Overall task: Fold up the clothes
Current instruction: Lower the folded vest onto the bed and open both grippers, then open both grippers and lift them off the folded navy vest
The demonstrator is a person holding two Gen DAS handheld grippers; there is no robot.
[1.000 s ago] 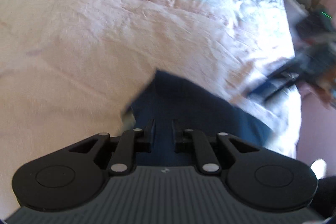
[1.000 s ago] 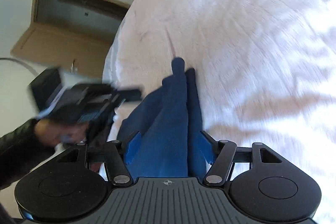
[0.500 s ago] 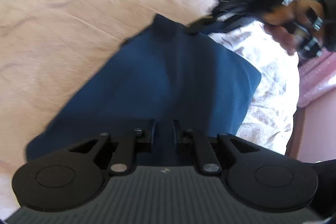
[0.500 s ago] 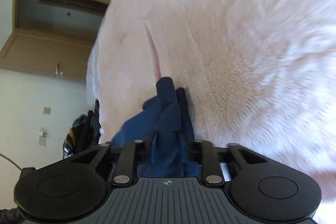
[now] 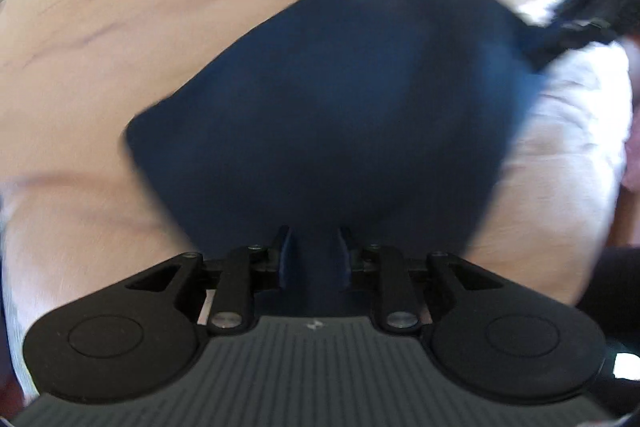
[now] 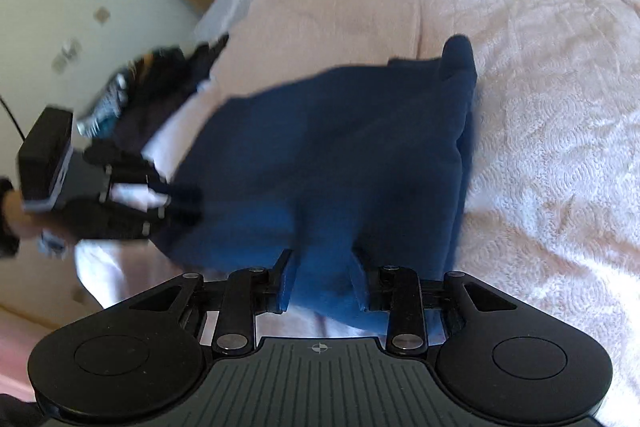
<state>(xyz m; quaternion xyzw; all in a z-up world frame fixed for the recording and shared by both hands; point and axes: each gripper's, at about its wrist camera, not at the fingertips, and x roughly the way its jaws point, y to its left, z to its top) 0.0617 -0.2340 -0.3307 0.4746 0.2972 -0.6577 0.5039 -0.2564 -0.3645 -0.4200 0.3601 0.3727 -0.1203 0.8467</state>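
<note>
While I look down my left wrist camera, the left hand-held gripper (image 5: 311,251) sits low in the frame, black matte plastic with round pivot caps, silver pins and a ribbed grey housing. Its jaws have just been opening, and a tongue of navy garment (image 5: 344,115) lies between the fingertips (image 5: 285,253); with the blur I cannot tell whether the pads press on it. The garment is a soft, plain, dark blue knit spread in a rough diamond on the bed (image 5: 120,27). The bedcover is pale pink, crinkled cloth with faint creases. At the upper right edge I see the right hand-held gripper (image 5: 576,23) as a dark smear at the garment's far corner. I can read no writing on the cloth; only a small pale mark shows on the grey housing.

Through my right wrist camera, the right hand-held gripper (image 6: 322,279) has the same black linkage and ribbed body, with a small crosshair mark on the housing. Its narrow jaws stand on either side of a thick bunched fold of the navy garment (image 6: 340,163), and the cloth fills the gap, so I take it as clamped. The garment lies folded over itself, with a rounded tab of fabric sticking up at its far end. The bed (image 6: 540,107) shows a puckered, quilted pink texture here. At the left, the left hand-held gripper (image 6: 176,205) meets the garment's edge, with a dark boxy camera block behind it. Beyond it lies a blurred heap of dark clothes (image 6: 152,87).
</note>
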